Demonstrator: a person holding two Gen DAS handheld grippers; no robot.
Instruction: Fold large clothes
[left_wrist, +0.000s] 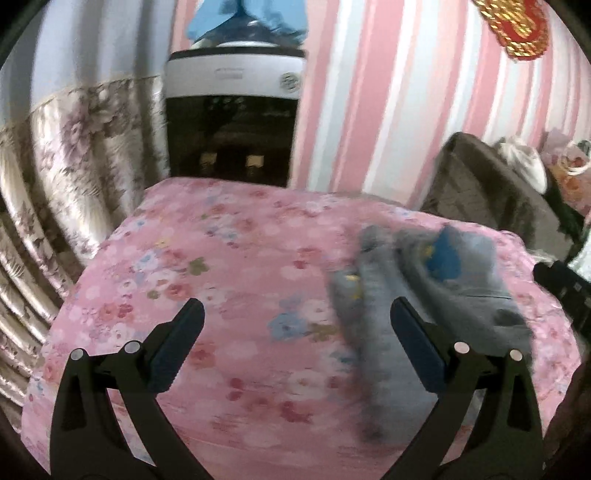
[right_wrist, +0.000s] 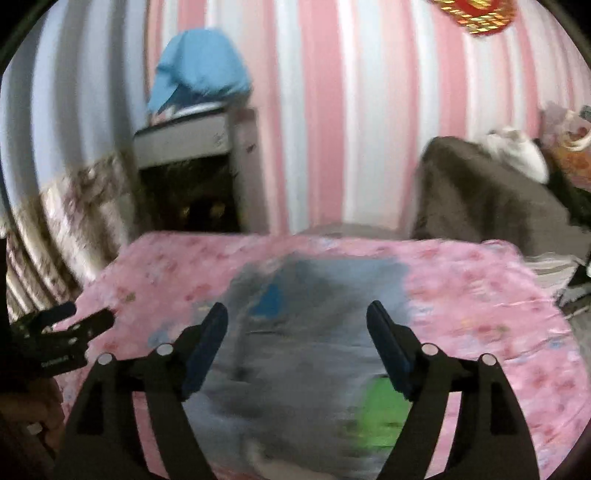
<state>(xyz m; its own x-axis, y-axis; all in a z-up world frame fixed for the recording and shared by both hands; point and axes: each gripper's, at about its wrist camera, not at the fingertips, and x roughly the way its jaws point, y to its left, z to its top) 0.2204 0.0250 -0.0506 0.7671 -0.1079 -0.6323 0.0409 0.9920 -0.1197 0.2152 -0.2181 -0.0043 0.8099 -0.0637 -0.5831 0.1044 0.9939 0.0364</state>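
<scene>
Both claws, left claw (left_wrist: 297, 314) and right claw (right_wrist: 297, 317), hover released above the crumpled grey fabric garment (right_wrist: 295, 350) on the pink floral bed (left_wrist: 221, 258); next, I judge, gripping edges to spread it.

Pink floral bedspread (left_wrist: 229, 280); black-and-white appliance (left_wrist: 232, 122) against striped wall (left_wrist: 369, 92) (blue cloth (right_wrist: 201, 70) on top); floral curtain (left_wrist: 85, 155); brown chair (right_wrist: 480, 199).
</scene>
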